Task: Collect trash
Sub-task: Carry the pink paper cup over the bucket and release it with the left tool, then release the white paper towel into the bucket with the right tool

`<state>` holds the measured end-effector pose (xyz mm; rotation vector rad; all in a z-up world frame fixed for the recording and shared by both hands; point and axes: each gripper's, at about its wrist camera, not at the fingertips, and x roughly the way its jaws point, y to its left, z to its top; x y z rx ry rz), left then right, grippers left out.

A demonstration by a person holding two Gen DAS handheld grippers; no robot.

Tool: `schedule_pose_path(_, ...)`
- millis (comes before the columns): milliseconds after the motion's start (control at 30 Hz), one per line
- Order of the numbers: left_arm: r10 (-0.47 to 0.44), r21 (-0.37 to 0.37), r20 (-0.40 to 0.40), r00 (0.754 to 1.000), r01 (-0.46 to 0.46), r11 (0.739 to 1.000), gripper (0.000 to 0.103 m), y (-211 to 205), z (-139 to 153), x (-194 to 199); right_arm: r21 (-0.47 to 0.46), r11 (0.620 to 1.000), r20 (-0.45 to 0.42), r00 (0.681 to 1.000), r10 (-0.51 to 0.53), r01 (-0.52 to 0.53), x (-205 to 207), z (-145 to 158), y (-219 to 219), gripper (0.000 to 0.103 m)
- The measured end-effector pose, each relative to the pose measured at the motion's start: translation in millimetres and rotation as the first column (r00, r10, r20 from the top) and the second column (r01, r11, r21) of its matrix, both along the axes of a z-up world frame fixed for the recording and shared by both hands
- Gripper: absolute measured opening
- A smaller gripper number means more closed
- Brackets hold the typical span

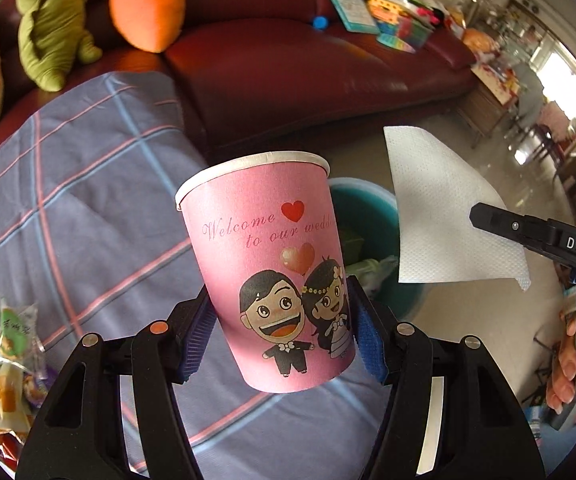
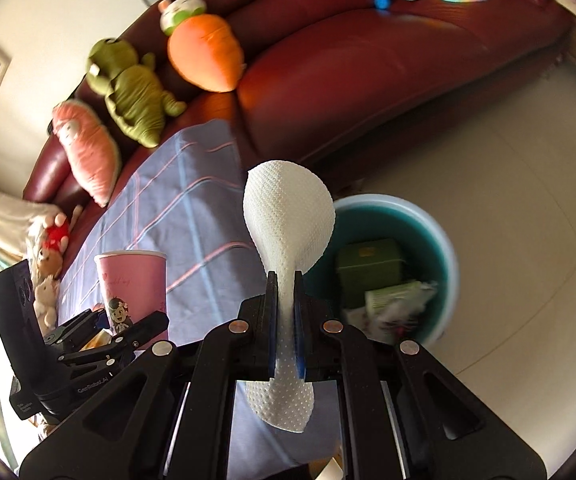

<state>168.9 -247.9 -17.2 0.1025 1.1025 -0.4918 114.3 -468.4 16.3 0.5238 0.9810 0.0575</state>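
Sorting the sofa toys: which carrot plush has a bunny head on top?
The orange carrot plush, right of the green dinosaur plush; the pink carrot plush has none.

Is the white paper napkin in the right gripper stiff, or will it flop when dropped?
The napkin is probably floppy: it curls into a bulge above the right gripper. It looks thin and light, so it may drift beside the bin.

Open floor (image 2: 508, 184) around the half-full bin (image 2: 444, 248).
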Motion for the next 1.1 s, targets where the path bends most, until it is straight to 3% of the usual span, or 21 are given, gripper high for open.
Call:
schedule_pose_path(333,-0.098,0.011,-0.059,0.993,0.099,0.995,0.064,-69.4,-30.2,9.8,-0.012,0.998,-0.032,0.997,-0.068,0.068,-9.0,-16.2,-39.8,0.007)
schedule_pose_path(500,-0.105,0.040,-0.083,0.991,0.109,0.993,0.071,-86.8,-44.5,14.6,-0.012,0.997,-0.047,0.996,-0.079,0.079,-6.8,-22.9,-46.9,0.007)
schedule_pose_path(567,-0.094,0.056,-0.082,0.992,0.098,0.994,0.084,-87.1,-48.6,15.4,-0.007,0.997,-0.053,0.995,-0.079,0.079,-5.6,-26.0,-47.5,0.007)
schedule_pose_path(1100,-0.006,0.035,-0.091,0.996,0.009,0.999,0.095,-40.3,-47.4,14.1,-0.016,0.999,-0.090,0.995,-0.033,0.032,12.4,-39.9,-27.1,0.011)
